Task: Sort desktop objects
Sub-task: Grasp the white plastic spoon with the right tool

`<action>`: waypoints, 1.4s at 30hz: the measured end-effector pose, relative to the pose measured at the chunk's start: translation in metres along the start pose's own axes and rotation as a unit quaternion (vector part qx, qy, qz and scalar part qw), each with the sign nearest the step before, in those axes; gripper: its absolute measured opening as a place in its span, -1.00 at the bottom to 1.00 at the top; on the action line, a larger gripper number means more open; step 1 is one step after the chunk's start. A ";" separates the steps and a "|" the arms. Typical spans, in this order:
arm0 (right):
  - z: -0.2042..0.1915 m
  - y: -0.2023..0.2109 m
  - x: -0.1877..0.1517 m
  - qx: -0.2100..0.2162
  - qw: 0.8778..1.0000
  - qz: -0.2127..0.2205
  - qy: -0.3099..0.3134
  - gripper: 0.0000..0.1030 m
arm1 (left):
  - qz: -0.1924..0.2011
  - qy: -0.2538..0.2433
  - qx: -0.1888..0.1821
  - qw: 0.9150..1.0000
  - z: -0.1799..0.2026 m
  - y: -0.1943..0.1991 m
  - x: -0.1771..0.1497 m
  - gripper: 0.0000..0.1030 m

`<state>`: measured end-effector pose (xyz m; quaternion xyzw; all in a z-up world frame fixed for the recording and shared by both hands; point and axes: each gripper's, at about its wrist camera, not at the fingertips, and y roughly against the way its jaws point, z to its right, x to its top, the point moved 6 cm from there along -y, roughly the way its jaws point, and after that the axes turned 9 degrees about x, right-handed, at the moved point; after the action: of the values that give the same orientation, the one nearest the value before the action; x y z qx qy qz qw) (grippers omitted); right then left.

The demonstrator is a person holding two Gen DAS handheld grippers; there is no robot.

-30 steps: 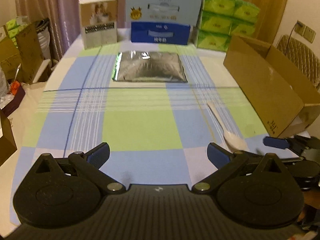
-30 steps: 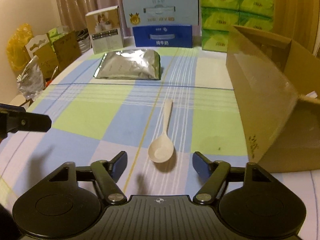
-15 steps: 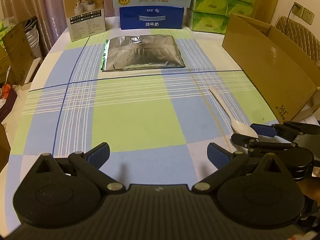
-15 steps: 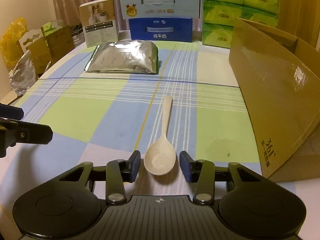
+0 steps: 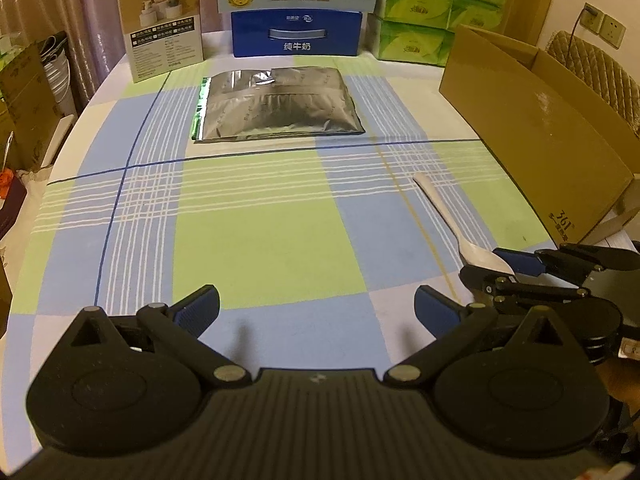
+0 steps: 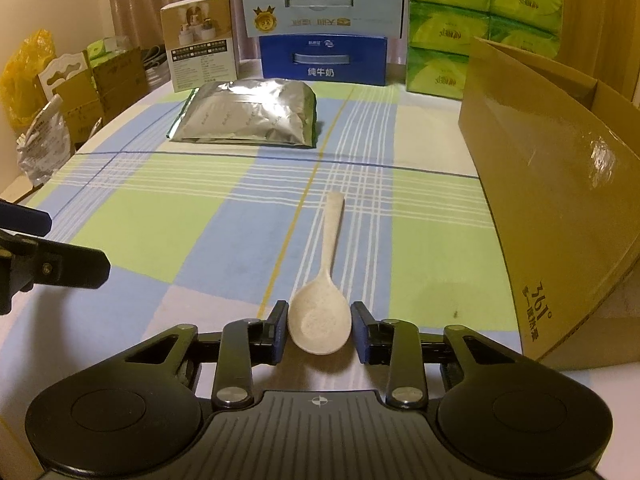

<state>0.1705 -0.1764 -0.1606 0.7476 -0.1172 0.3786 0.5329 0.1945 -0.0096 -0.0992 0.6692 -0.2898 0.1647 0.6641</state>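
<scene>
Glowing under warm, dim light. Curtains [image 5: 48, 8] hanging far ahead of the jaws; a wall socket [image 5: 604, 26] and a quilted chair [image 5: 596, 66] sitting ahead to the right.

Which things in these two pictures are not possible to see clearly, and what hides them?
- Inside of the cardboard box: both views, hidden by its own wall.
- Contact between right gripper pads and spoon bowl: right wrist view, too fine to tell.
- Small print on the tan box: too small.
- Foil pouch label: glare, none legible.
</scene>
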 end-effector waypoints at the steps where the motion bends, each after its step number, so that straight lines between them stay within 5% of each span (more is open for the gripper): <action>1: 0.000 0.000 0.000 0.000 1.000 0.000 0.001 -0.41 | -0.002 0.000 -0.004 1.000 0.001 0.000 0.000 0.98; 15: -0.001 0.008 0.015 0.002 1.000 0.016 0.013 -0.42 | 0.003 -0.018 -0.011 1.000 0.000 -0.001 0.004 0.97; 25: 0.011 0.002 0.053 0.002 0.999 0.027 0.028 -0.42 | 0.027 -0.128 0.007 0.991 -0.002 -0.014 0.032 0.98; 32: 0.021 -0.014 0.088 0.009 0.999 0.022 0.046 -0.42 | 0.067 -0.229 0.000 0.971 0.000 -0.037 0.066 0.98; 42: 0.034 -0.050 0.131 0.013 0.997 0.010 0.082 -0.42 | 0.125 -0.385 0.002 0.914 0.001 -0.080 0.116 0.98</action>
<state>0.3043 -0.1560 -0.1107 0.7197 -0.0758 0.4453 0.5273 0.3329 -0.0346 -0.0920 0.6400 -0.6043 -0.0233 0.4740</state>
